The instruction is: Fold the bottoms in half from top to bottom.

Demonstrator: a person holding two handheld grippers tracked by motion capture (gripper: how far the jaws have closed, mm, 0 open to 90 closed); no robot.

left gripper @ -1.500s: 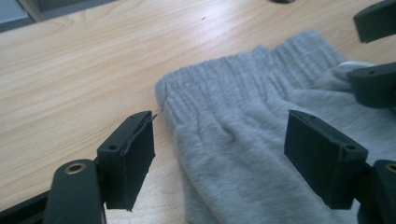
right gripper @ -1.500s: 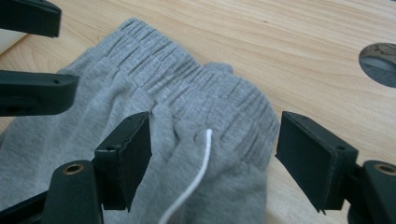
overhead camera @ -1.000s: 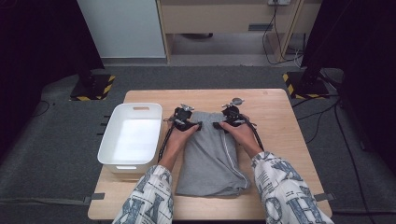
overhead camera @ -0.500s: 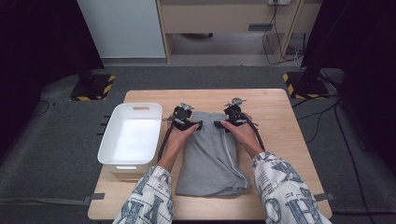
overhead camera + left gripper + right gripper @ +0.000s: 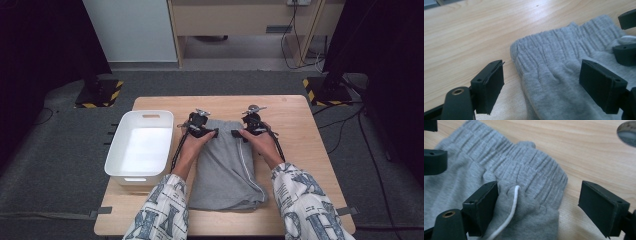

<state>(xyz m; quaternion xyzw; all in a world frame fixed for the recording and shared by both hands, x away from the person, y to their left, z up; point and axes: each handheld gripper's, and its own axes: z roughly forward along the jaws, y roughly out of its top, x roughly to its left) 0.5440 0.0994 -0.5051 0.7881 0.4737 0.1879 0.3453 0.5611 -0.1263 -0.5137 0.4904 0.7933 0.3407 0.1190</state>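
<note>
The folded grey cotton sweatpants with a white side stripe [image 5: 226, 167] lie flat mid-table, waistband far. The right gripper [image 5: 247, 131] has just been opening, jaws wide astride its waistband corner, gripping nothing. The left gripper [image 5: 205, 131] likewise gapes, so the fold appears released; the white plastic bin [image 5: 139, 148] waits beside.

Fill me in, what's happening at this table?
A person works on folded grey sweatpants on the wooden table, holding the left hand-held gripper and the right hand-held gripper at the waistband end. Both sets of jaws stand open, each over a waistband corner; the right ones have just been opening, with cloth between them but not pinched. A white bin sits beside the pants.
</note>
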